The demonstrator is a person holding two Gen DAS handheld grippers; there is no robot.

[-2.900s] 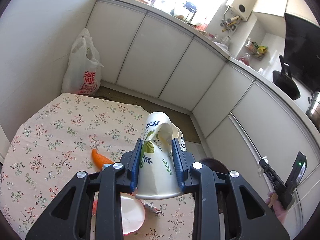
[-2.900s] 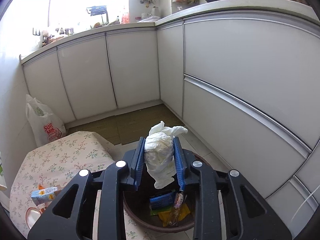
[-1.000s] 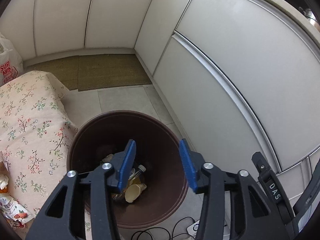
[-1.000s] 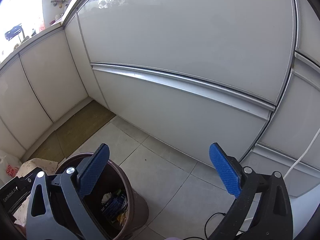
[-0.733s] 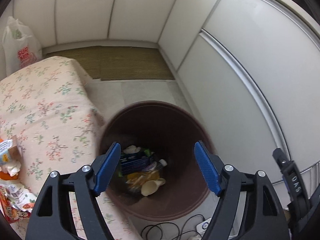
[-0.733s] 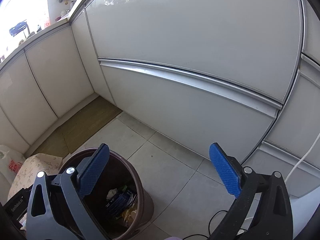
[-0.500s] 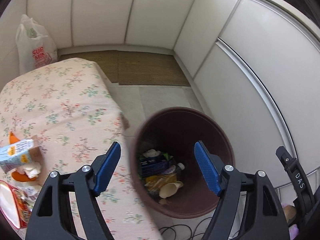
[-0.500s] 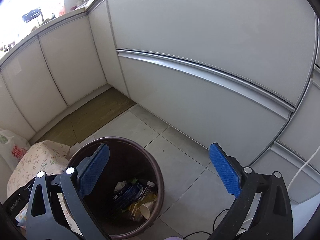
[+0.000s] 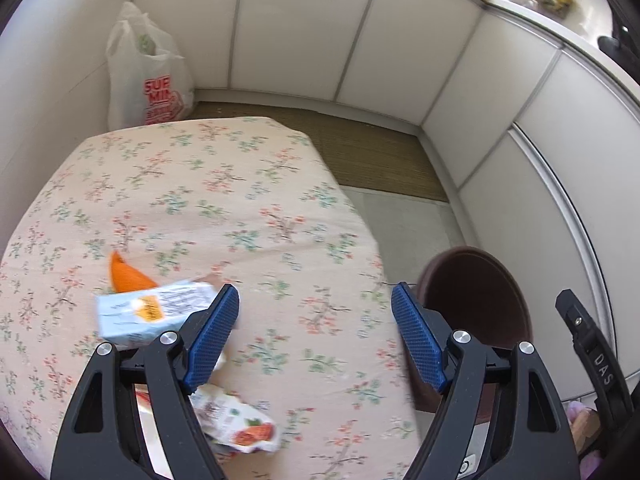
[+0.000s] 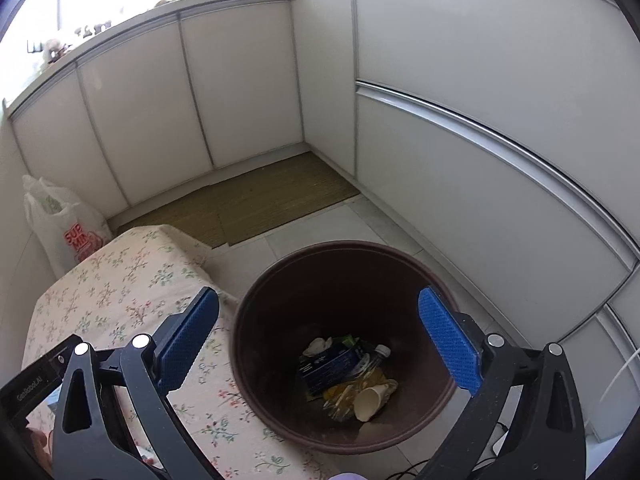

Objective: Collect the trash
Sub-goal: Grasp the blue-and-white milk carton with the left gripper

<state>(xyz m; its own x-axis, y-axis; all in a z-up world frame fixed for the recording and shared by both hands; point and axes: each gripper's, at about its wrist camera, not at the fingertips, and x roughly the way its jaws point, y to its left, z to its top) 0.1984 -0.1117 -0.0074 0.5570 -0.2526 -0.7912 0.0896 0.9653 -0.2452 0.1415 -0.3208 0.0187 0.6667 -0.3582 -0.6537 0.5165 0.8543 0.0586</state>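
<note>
Home kitchen: white cabinets [image 10: 248,92], countertop [image 9: 560,36].

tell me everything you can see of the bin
The bin is a round, dark brown tub, probably plastic, standing upright and open on the tiled floor beside the table. At its bottom lie a paper cup, a blue packet, a bottle and yellow wrappers. Neither gripper touches it.

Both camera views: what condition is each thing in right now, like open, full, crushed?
left gripper: open, holding nothing.
right gripper: open, holding nothing.
brown bin: uncovered, trash only at the bottom.
paper cup: in the bin, lying on its side.
blue carton: lying flat on the table.
snack wrapper: crumpled on the table.
white plastic bag: upright on the floor, mouth open.
</note>
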